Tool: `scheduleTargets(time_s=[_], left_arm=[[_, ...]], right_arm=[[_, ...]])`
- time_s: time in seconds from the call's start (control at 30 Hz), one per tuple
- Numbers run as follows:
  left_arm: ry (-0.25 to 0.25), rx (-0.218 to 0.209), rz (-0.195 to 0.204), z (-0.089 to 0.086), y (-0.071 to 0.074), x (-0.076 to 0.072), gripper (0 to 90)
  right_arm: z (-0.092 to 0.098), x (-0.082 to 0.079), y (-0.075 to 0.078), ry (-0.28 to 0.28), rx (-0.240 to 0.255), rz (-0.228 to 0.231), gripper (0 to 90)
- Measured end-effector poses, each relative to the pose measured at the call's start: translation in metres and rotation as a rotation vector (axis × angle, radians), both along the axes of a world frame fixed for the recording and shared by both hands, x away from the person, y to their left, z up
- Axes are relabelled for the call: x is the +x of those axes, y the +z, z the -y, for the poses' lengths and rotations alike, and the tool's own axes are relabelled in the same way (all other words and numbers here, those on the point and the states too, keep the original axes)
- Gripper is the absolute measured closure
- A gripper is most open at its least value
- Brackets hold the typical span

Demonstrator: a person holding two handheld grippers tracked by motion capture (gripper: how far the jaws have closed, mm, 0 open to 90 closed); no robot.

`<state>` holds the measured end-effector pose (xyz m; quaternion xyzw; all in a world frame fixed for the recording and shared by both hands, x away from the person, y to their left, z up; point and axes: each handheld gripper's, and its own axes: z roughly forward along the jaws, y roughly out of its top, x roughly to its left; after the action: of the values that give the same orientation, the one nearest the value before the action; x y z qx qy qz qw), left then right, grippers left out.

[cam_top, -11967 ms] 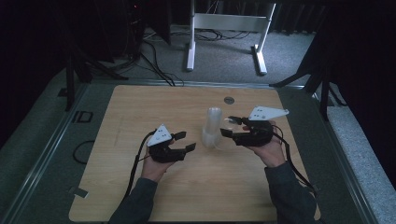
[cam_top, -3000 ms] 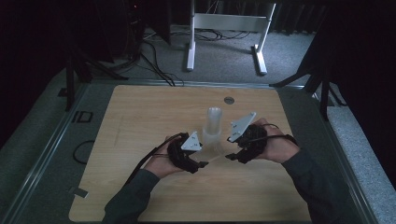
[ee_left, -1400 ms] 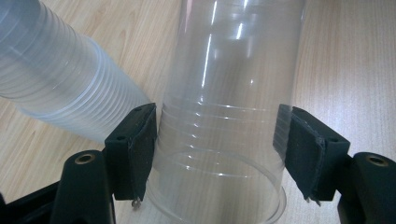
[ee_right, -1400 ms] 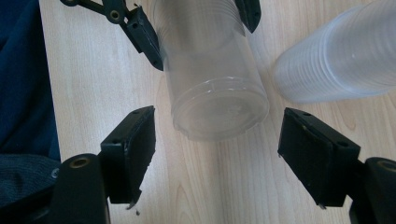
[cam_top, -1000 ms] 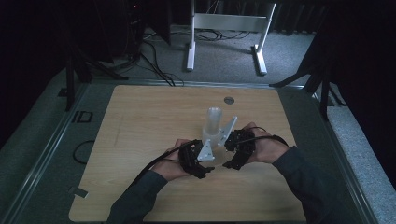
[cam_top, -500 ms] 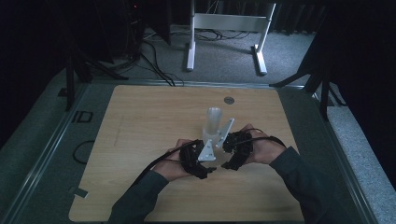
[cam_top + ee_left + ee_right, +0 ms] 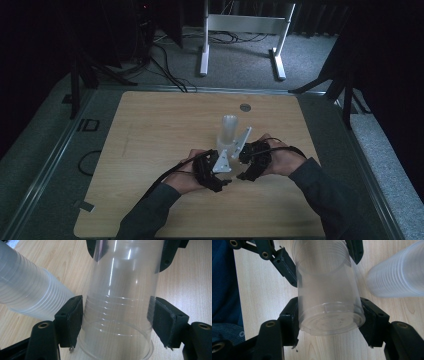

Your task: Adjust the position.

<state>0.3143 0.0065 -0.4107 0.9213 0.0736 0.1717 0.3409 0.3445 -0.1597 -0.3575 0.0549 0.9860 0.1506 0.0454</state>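
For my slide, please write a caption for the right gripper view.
Both grippers' fingers clamp one clear plastic cup beside the cup stack.

Both forearms in dark sleeves come in from the near edge of the table and angle inward, so the hands meet close together near its middle. The black two-jaw left gripper [image 7: 226, 181] lies low in the left hand [image 7: 187, 175], its grey three-cornered plate tilted up toward the centre; its jaws have just been opening a little, pads at the sides of what sits between them. The black two-jaw right gripper [image 7: 241, 176] faces it from the right hand [image 7: 280, 157], plate raised; its jaws have just been closing and the pads now press in from both sides
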Motion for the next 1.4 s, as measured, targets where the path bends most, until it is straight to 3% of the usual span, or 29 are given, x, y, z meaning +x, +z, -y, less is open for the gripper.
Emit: scheduleTargets(time_s=[0.47,0.53,0.67,0.77,0.9,1.1,1.4], left_arm=[[0.017,-0.041,-0.007,-0.004,0.002,0.001,17.9],[0.023,-0.076,-0.016,-0.009,0.003,0.001,17.7],[0.030,-0.092,-0.018,-0.012,0.004,0.002,17.8],[0.047,-0.139,-0.023,-0.019,0.006,0.004,17.8],[0.051,-0.152,-0.021,-0.022,0.007,0.004,18.1],[0.059,-0.212,-0.040,-0.029,0.009,0.006,18.1],[0.088,-0.262,-0.028,-0.039,0.012,0.006,18.1]], right_arm=[[0.003,0.002,0.000,-0.011,0.022,0.009,41.3],[0.004,0.002,0.002,-0.015,0.029,0.015,41.3],[0.006,0.002,0.003,-0.020,0.041,0.017,41.3],[0.008,0.003,0.003,-0.022,0.056,0.020,41.3],[0.010,0.003,0.003,-0.027,0.066,0.020,41.3],[0.015,0.003,0.004,-0.039,0.092,0.028,41.3],[0.024,0.004,0.004,-0.067,0.140,0.031,41.3]])
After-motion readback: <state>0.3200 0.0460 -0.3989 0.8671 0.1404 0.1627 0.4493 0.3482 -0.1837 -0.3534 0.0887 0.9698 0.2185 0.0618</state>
